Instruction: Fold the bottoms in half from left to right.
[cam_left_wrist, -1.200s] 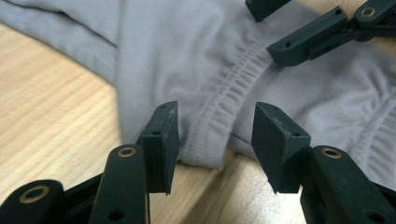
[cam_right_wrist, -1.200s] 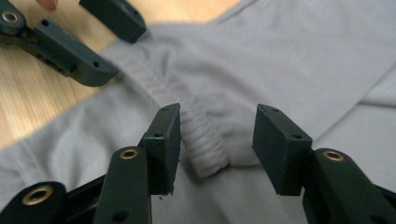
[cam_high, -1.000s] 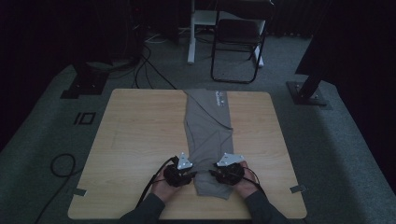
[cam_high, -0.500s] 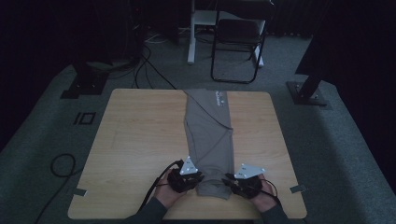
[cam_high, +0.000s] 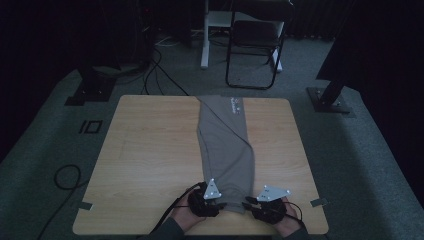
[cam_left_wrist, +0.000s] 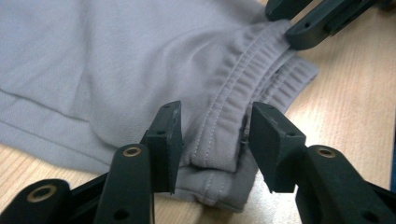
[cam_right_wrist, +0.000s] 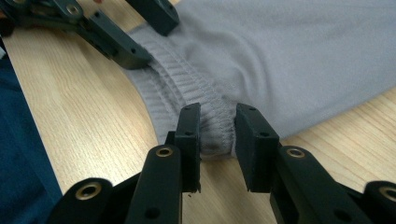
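So the folded grey fabric trousers (cam_high: 226, 150) lie lengthwise down the middle of the pale wooden table (cam_high: 145, 160), waistband at the near edge, black folding chair (cam_high: 254, 45) behind it.

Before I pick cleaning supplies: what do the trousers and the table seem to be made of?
Trousers: soft matte grey knit, likely a cotton blend, judging by the gathered, stitched elastic waistband. Table: pale wood or wood-look laminate with a smooth finish and straight grain lines; which one, the look leaves open.
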